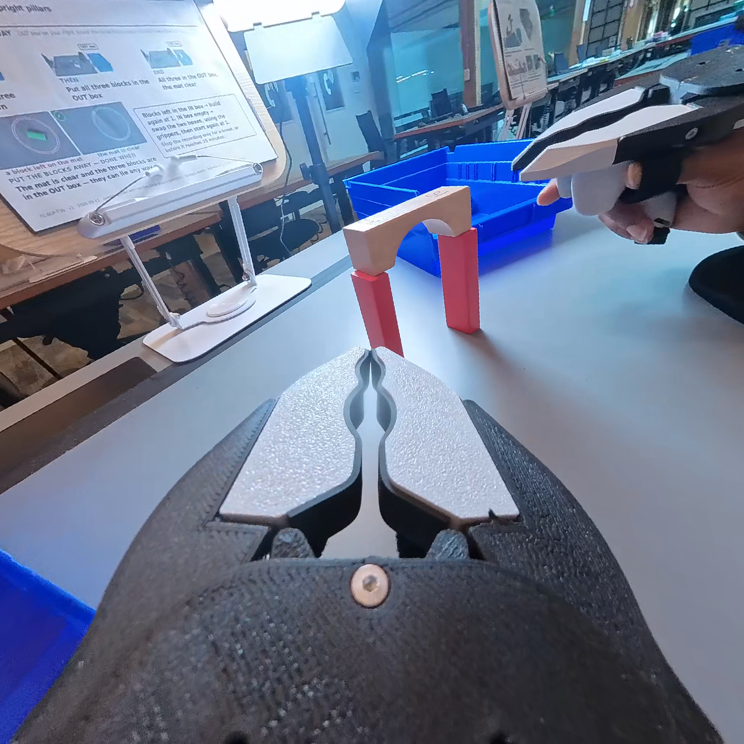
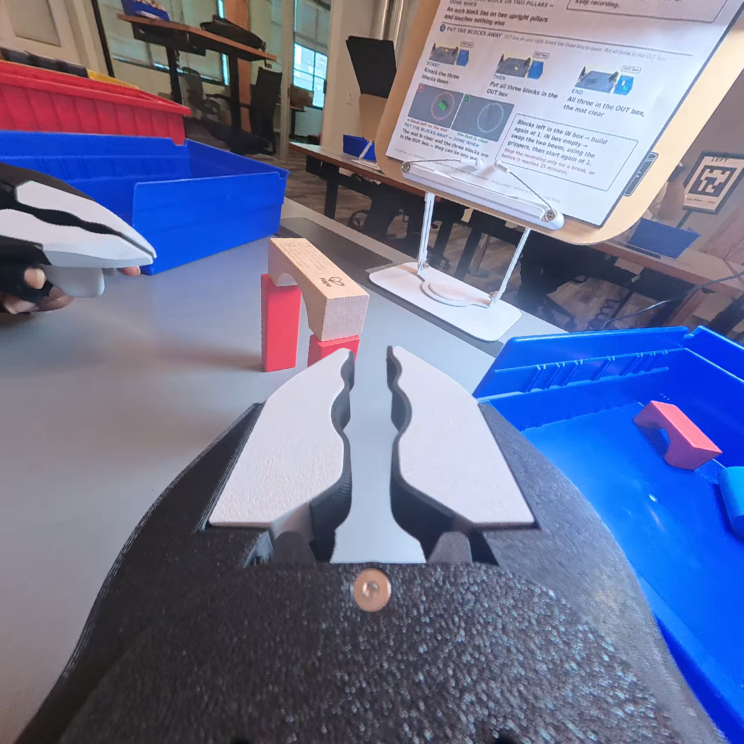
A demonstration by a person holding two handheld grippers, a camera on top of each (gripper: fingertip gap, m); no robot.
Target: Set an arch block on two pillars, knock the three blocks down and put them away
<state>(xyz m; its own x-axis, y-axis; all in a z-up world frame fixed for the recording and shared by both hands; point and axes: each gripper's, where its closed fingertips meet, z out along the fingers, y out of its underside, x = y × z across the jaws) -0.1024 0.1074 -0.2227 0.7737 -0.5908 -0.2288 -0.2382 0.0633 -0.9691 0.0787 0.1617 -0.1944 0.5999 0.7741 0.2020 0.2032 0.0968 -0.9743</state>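
Near the desk's (image 1: pixel 563 402) far edge, the arch (image 1: pixel 406 229) sits across two upright red pillars (image 1: pixel 460 282), one end on each; neither claw touches the blocks. Left claw (image 1: pixel 370 356): tips pressed together, nothing between them, just in front of the nearer pillar (image 1: pixel 376 312). Right claw (image 2: pixel 370 354): slightly spread, empty, just short of the arch's end. Blue bin (image 2: pixel 604 386) at the desk's right side holds a red arch (image 2: pixel 676 435) and a blue block (image 2: pixel 732 499). Second blue bin (image 2: pixel 201 201) at the left, a red bin (image 2: pixel 80 108) behind it. Instruction sheet on a white stand (image 1: pixel 225 318) at the far edge.
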